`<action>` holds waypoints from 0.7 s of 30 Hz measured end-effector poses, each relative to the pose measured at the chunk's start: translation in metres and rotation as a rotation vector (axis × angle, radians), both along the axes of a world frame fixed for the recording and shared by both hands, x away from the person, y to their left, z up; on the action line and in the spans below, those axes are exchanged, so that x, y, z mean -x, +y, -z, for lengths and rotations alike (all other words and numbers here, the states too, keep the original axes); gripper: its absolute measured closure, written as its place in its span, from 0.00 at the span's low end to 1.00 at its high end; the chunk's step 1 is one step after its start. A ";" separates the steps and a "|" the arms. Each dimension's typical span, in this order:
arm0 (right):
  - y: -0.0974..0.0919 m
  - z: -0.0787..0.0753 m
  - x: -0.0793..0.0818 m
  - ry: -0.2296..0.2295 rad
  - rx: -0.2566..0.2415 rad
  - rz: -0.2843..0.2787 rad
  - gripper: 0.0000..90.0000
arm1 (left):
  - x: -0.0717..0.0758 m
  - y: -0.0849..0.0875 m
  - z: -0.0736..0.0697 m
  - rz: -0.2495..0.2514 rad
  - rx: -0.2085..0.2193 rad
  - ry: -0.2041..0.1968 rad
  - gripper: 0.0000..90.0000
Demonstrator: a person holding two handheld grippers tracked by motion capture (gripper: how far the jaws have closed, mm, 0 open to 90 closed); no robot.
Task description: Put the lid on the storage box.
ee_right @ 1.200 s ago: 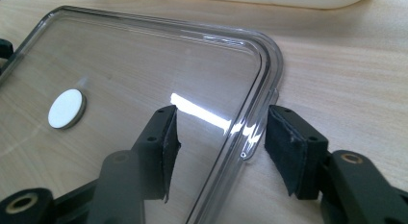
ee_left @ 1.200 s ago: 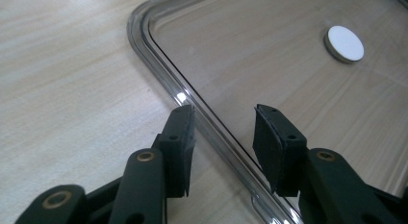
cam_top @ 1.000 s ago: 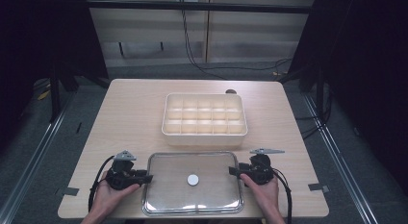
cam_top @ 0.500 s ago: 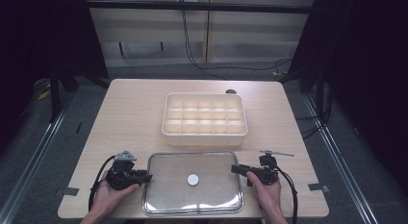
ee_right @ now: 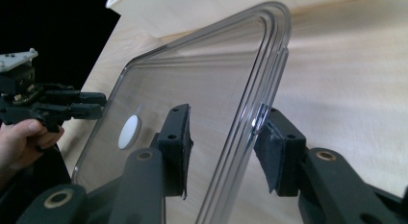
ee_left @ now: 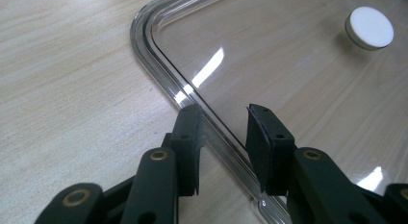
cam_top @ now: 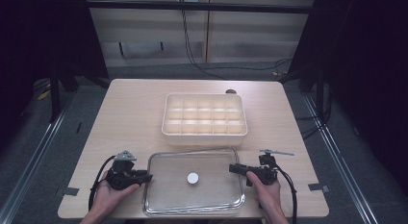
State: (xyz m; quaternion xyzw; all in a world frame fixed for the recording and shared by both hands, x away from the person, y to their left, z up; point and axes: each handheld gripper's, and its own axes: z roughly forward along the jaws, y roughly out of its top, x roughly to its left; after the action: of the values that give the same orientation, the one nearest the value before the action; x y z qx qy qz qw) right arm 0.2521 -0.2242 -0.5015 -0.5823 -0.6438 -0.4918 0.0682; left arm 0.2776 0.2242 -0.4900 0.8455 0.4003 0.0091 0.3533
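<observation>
A clear flat lid (cam_top: 211, 197) with a white round knob (cam_top: 193, 178) lies at the table's near edge. My left gripper (cam_top: 146, 176) points at its left rim. In the left gripper view the rim (ee_left: 159, 56) runs between the jaws of that gripper (ee_left: 223, 132). The jaws have just been closing, and a gap still shows at the right pad (ee_left: 257, 142). My right gripper (cam_top: 234, 168) straddles the right rim (ee_right: 269, 51). Its jaws (ee_right: 223, 137) have just been closing too, with the left pad (ee_right: 180, 147) off the plastic.
A cream compartment box (cam_top: 205, 119) with several empty cells stands behind the lid at mid table. The table's front edge (cam_top: 96, 217) is close under both hands. Black cables trail from each gripper. A small dark thing (cam_top: 231, 92) lies behind the box.
The right hand has shifted a little to the right and turned at the lid's edge. The left hand and the lid have stayed put.
</observation>
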 end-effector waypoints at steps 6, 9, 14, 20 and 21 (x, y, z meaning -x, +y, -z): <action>0.001 0.003 -0.004 0.013 0.043 -0.040 0.62 | 0.000 0.000 0.000 0.000 -0.004 -0.004 0.73; 0.003 0.006 -0.006 0.020 0.022 -0.098 0.65 | -0.001 0.000 0.000 -0.002 -0.002 -0.003 0.73; 0.005 0.004 -0.008 -0.001 0.024 -0.117 0.66 | -0.001 0.000 0.000 -0.002 0.000 -0.005 0.72; 0.004 0.000 -0.006 -0.038 0.018 -0.103 0.72 | -0.002 0.001 0.000 0.005 0.005 0.001 0.64; 0.004 -0.002 -0.006 -0.055 0.031 -0.091 0.73 | -0.002 0.003 0.000 0.000 0.014 0.011 0.60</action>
State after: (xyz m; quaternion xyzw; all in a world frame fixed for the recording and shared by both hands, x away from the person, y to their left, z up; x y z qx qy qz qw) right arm 0.2578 -0.2198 -0.4990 -0.5395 -0.6789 -0.4939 0.0636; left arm 0.2798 0.2276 -0.4897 0.8431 0.4023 0.0015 0.3568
